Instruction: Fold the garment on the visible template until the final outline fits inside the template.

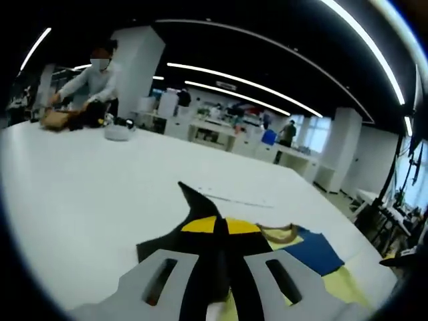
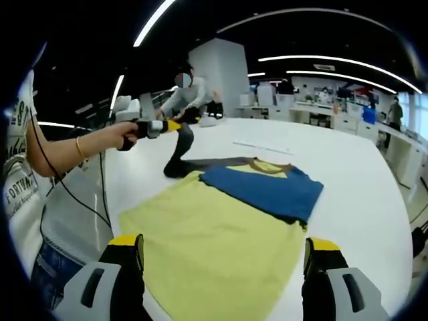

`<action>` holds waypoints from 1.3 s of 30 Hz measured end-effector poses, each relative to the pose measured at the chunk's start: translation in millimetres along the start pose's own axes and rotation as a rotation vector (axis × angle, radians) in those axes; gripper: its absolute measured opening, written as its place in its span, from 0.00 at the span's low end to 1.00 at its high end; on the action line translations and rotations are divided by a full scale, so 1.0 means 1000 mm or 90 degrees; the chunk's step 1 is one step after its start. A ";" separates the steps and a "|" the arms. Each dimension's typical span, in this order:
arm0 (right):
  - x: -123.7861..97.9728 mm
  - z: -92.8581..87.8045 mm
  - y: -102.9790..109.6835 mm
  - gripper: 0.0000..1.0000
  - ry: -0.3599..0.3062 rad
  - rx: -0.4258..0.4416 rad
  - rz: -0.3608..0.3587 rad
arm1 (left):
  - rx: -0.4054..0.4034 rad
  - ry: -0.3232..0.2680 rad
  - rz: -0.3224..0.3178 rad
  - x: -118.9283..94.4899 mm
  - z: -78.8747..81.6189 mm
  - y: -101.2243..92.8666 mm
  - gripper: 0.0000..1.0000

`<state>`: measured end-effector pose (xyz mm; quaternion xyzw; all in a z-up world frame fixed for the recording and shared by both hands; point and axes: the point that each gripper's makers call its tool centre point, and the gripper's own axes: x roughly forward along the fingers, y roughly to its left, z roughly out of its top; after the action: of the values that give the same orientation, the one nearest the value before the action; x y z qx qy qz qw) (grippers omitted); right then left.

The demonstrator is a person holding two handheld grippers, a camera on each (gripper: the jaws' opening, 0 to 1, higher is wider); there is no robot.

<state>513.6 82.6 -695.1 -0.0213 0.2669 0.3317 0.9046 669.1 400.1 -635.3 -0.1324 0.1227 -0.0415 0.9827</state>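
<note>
Garment: the shirt [image 2: 221, 234], yellow with a blue shoulder panel and dark sleeve, lay spread on the white table [image 2: 361, 200].
Left gripper [image 2: 175, 127]: at 10 o'clock in the right gripper view, jaws clenched on the dark sleeve [image 2: 179, 155], lifting it.
Right gripper [image 2: 224, 257]: jaws spread wide, holding nothing, at the hem's 6 o'clock.
Background: a person [image 1: 93, 80] worked at 10 o'clock.

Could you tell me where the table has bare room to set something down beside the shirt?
Bare table lies beyond the shirt, toward the far strip. The near side is crowded: the left claw lifts a dark sleeve there.
</note>
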 end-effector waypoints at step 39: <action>0.004 -0.018 -0.008 0.99 0.019 0.024 -0.006 | -0.004 0.014 -0.216 0.058 -0.035 -0.156 0.00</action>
<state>512.2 74.6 -713.6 -0.0104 0.2863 0.3220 0.9024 708.5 234.8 -638.8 -0.1540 0.1096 -0.2082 0.9596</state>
